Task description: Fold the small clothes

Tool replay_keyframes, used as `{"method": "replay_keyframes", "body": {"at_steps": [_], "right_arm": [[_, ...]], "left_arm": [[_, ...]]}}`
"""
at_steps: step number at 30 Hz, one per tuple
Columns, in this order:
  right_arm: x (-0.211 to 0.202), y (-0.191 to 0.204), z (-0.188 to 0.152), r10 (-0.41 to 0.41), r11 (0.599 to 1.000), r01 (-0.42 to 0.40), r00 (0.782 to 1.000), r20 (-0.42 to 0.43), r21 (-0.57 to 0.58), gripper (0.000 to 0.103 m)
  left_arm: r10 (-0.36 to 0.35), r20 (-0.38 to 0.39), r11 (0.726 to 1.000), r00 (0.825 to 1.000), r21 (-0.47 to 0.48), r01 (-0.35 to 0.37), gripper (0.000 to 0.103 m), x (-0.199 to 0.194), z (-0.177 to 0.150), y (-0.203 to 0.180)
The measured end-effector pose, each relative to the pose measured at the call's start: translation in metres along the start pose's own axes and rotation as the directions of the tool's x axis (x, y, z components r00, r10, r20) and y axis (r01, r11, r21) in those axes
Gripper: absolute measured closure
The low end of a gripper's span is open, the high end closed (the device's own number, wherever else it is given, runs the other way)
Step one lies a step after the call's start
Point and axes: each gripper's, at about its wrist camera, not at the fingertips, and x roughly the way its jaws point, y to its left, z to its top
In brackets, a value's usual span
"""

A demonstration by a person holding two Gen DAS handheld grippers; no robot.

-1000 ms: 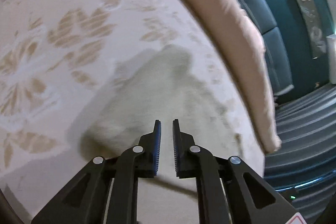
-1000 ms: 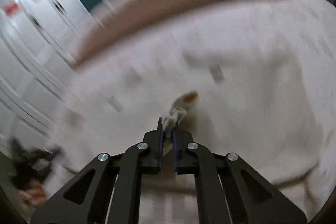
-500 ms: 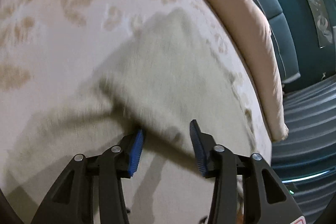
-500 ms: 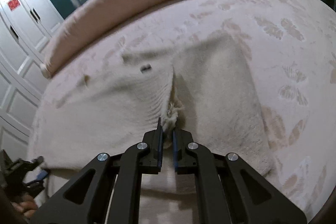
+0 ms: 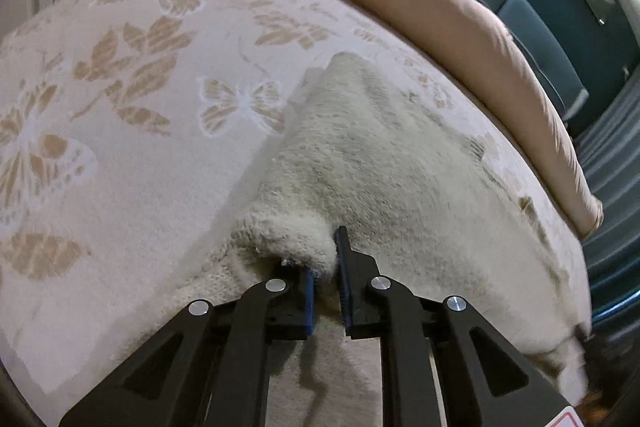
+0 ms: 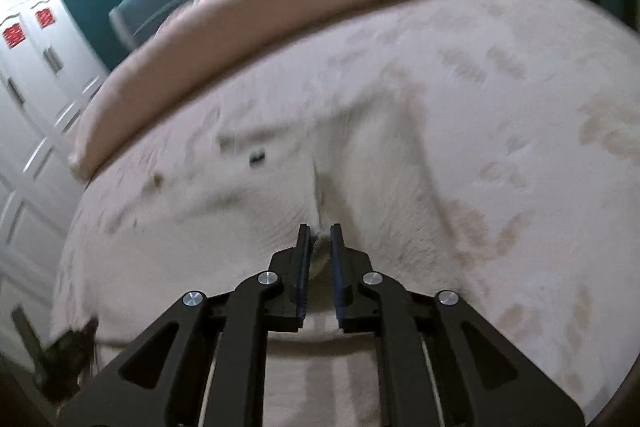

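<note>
A cream fuzzy knit garment (image 5: 380,167) lies spread on the patterned bedspread (image 5: 120,107). My left gripper (image 5: 326,259) is shut on the garment's near edge, which bunches up over the left finger. In the right wrist view the same garment (image 6: 360,155) is blurred by motion. My right gripper (image 6: 319,239) is shut on a pinch of its near edge, with a crease running away from the jaws. A small dark tag (image 6: 257,158) shows on the garment.
A long tan bolster pillow (image 5: 460,27) lies along the far side of the bed, also in the right wrist view (image 6: 280,7). Behind it is a teal padded headboard (image 5: 540,35). White cupboard doors (image 6: 28,67) stand to the left. The bed's edge drops off at right (image 5: 584,267).
My left gripper was open half a second ago and has closed on the garment's edge. My right gripper keeps its hold and the view has shifted and blurred.
</note>
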Motion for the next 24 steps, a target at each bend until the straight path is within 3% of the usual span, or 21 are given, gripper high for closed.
{"method": "replay_keyframes", "body": {"at_steps": [2, 4, 7, 8, 10, 12, 14, 16, 18, 20, 22, 23, 24], "right_arm": [[-0.004, 0.031, 0.001, 0.080, 0.996, -0.080, 0.997, 0.012, -0.038, 0.093], [0.007, 0.076, -0.005, 0.164, 0.978, -0.169, 0.985, -0.046, -0.126, 0.093], [0.041, 0.157, -0.027, 0.303, 0.905, -0.350, 0.929, -0.214, -0.240, 0.093], [0.057, 0.187, -0.039, 0.316, 0.880, -0.389, 0.908, -0.276, -0.271, 0.093], [0.086, 0.229, -0.060, 0.296, 0.853, -0.412, 0.887, -0.354, -0.319, 0.093], [0.105, 0.249, -0.075, 0.273, 0.840, -0.417, 0.878, -0.394, -0.347, 0.093], [0.113, 0.255, -0.074, 0.250, 0.834, -0.398, 0.891, -0.380, -0.382, 0.095], [0.116, 0.242, -0.060, 0.251, 0.830, -0.393, 0.897, -0.363, -0.396, 0.097], [0.112, 0.202, -0.038, 0.190, 0.868, -0.300, 0.937, -0.293, -0.396, 0.098], [0.112, 0.133, -0.009, 0.139, 0.934, -0.210, 0.959, -0.248, -0.288, 0.099], [0.100, 0.073, 0.011, 0.120, 0.971, -0.159, 0.970, -0.212, -0.180, 0.103], [0.086, 0.042, 0.019, 0.047, 0.987, -0.072, 0.984, -0.172, -0.144, 0.101], [0.074, 0.022, 0.023, 0.037, 0.991, -0.056, 0.988, -0.153, -0.121, 0.099]], "left_arm": [[-0.005, 0.023, 1.000, 1.000, -0.001, 0.005, 0.089, 0.000, -0.002, 0.001], [-0.008, 0.038, 1.000, 0.999, 0.005, 0.008, 0.089, 0.000, -0.004, 0.000], [-0.012, 0.050, 1.000, 0.999, 0.014, 0.011, 0.089, -0.002, -0.007, 0.000], [-0.011, 0.056, 1.000, 0.998, 0.017, 0.010, 0.089, -0.002, -0.007, 0.000], [-0.011, 0.067, 1.000, 0.998, 0.025, 0.009, 0.089, -0.003, -0.010, 0.000], [-0.007, 0.073, 1.000, 0.997, 0.031, 0.004, 0.089, -0.003, -0.010, -0.002], [-0.008, 0.077, 0.999, 0.997, 0.032, 0.005, 0.089, -0.002, -0.010, -0.002], [-0.018, 0.078, 0.999, 0.997, 0.027, 0.016, 0.088, -0.002, -0.010, -0.001], [-0.027, 0.078, 0.999, 0.997, 0.023, 0.026, 0.088, -0.002, -0.010, 0.002], [-0.032, 0.078, 0.999, 0.996, 0.022, 0.031, 0.087, -0.002, -0.010, 0.002], [-0.034, 0.077, 0.999, 0.996, 0.022, 0.033, 0.087, -0.002, -0.010, 0.002], [-0.035, 0.075, 0.999, 0.997, 0.021, 0.034, 0.087, -0.002, -0.009, 0.002], [-0.036, 0.074, 0.999, 0.997, 0.020, 0.034, 0.087, -0.002, -0.009, 0.002]]}}
